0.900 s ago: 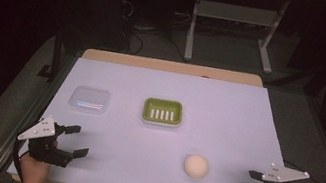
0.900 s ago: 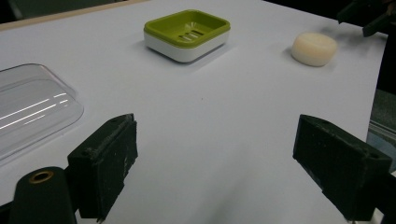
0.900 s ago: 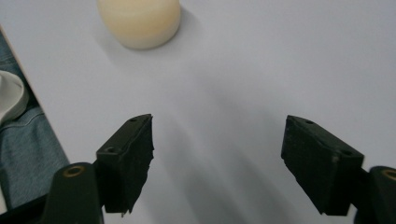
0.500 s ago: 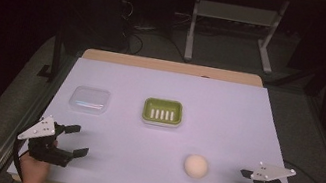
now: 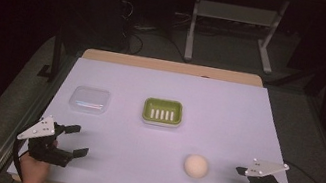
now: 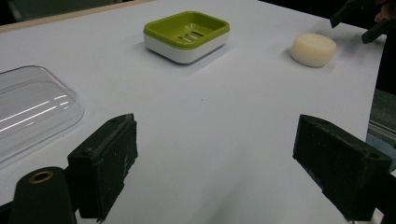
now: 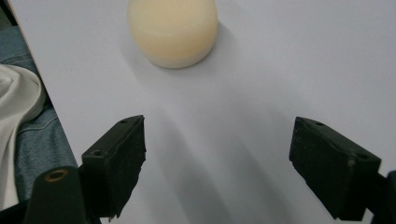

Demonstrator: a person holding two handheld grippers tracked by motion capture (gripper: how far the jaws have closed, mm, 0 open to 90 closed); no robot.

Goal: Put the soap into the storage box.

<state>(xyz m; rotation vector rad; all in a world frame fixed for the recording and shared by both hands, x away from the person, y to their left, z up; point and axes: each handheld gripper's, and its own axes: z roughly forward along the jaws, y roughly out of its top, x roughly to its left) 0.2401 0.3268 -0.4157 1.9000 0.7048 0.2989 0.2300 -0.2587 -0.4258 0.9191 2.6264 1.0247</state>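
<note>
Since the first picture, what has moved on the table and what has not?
The right gripper has moved left, toward the soap, jaws open and empty. The left gripper, soap, green dish and clear lid stayed in place.

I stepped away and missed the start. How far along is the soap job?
Nothing looks done: the soap lies bare on the table, the green soap dish is empty and the clear lid lies apart at its left. In hand: the right gripper, jaws open, points at the soap without touching it. The left gripper is open and idle. Grasping and placing, perhaps covering, remain.
</note>
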